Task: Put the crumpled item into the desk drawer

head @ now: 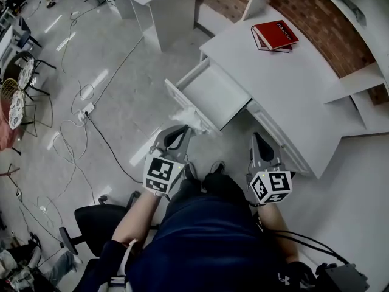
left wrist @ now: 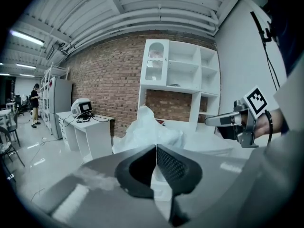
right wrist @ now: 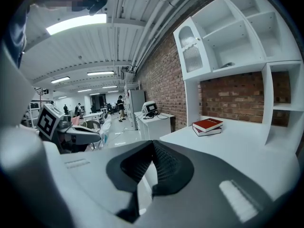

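The crumpled white sheet (left wrist: 153, 129), light, soft and crushable, sits pinched by a thin fold in the left hand-held gripper (left wrist: 156, 148); the right hand-held gripper (right wrist: 152, 145) is pressed together, empty.

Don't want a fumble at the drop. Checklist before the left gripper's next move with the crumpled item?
1. Drawer open: ok, pulled out, inside looks bare.
2. Grip on crumpled item: ok, left gripper fingers closed, item at their tips.
3. Item over the drawer cavity: not ok, it hangs at the drawer's front panel, not inside yet.
4. Right gripper out of the way: ok, shut, empty, off to the drawer's side.
5. Red book clear of the path: ok, far back on the desk top.
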`<state>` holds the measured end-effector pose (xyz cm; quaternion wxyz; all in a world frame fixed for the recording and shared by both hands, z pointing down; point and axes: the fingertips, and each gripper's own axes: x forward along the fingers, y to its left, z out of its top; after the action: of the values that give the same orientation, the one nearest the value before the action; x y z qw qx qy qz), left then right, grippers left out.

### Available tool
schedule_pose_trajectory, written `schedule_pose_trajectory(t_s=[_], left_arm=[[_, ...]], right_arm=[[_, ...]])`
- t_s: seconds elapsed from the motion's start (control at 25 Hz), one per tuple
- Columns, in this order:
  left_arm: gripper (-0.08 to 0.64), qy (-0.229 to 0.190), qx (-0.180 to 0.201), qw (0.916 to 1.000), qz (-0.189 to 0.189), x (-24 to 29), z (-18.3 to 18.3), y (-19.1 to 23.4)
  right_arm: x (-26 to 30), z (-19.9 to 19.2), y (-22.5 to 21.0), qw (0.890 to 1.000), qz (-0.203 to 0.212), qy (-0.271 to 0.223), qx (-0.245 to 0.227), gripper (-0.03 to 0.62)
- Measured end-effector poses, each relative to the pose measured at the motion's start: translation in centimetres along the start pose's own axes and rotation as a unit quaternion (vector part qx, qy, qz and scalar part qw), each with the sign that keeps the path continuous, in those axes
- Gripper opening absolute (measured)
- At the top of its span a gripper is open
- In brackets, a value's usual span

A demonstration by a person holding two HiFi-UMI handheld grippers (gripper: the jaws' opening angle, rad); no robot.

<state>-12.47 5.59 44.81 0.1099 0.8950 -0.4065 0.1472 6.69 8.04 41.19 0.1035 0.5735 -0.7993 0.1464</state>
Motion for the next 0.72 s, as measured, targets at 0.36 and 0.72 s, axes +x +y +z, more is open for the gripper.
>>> schedule_pose_trajectory(t_s=[0.36, 0.72], left_arm=[[0.008, 0.03, 0.001, 0.9991, 0.029, 4.3, 0.3, 2.1], [0.008, 0.047, 0.003, 0.9965, 0.07, 11.2, 2.6, 4.0]], right_arm=[[6.2, -0.4, -2.3, 0.999, 0.045, 0.012, 0.026, 0.003], [13.2, 2.0, -5.7, 0.992, 0.121, 0.013, 0.023, 0.002]])
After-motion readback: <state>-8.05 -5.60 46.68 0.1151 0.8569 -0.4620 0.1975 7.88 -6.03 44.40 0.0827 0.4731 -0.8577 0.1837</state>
